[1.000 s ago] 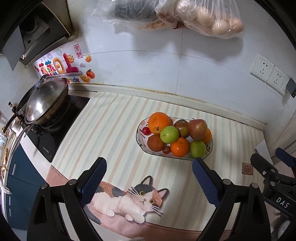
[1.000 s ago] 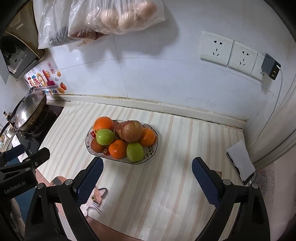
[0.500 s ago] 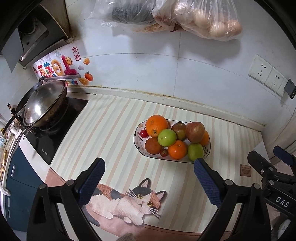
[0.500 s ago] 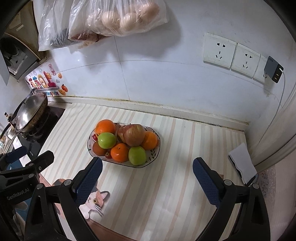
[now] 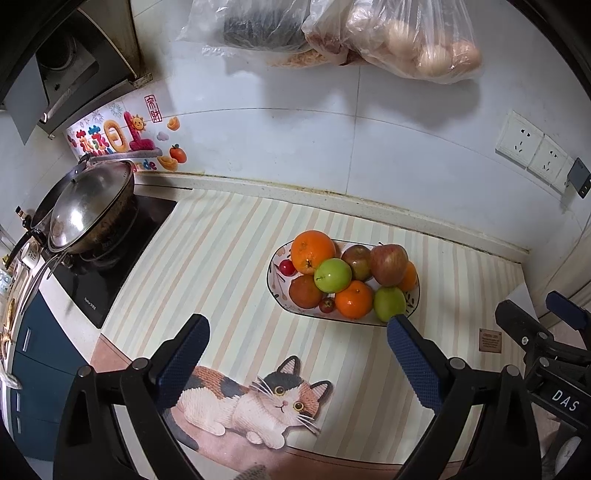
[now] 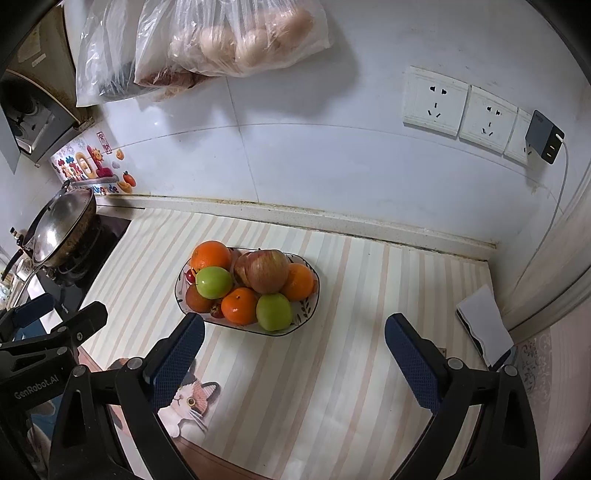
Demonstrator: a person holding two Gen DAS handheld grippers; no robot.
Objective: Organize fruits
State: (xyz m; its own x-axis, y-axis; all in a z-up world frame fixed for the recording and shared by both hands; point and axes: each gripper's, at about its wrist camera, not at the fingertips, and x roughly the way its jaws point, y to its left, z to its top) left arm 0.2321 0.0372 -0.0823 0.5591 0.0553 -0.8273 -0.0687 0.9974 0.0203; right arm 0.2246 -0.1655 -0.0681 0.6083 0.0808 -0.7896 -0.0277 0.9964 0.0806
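An oval patterned dish (image 5: 275,269) (image 6: 308,306) stands on the striped mat, piled with fruit: a large orange (image 5: 312,251) (image 6: 210,255), red apples (image 5: 388,264) (image 6: 266,270), green apples (image 5: 332,275) (image 6: 214,282), a tangerine (image 5: 354,299) (image 6: 239,305) and small red fruits (image 5: 287,267). My left gripper (image 5: 297,349) is open and empty, held above the mat on the near side of the dish. My right gripper (image 6: 293,349) is also open and empty, with the dish just beyond its left finger.
A lidded wok (image 5: 86,210) (image 6: 61,229) sits on the black hob at the left. Plastic bags (image 5: 388,33) (image 6: 236,37) hang on the tiled wall. Wall sockets (image 6: 461,107) with a plugged charger are at the right. A white booklet (image 6: 484,321) lies by the right corner.
Both grippers have drawn slightly back and up from the dish, so it sits a little farther up in both views. Both stayed open.
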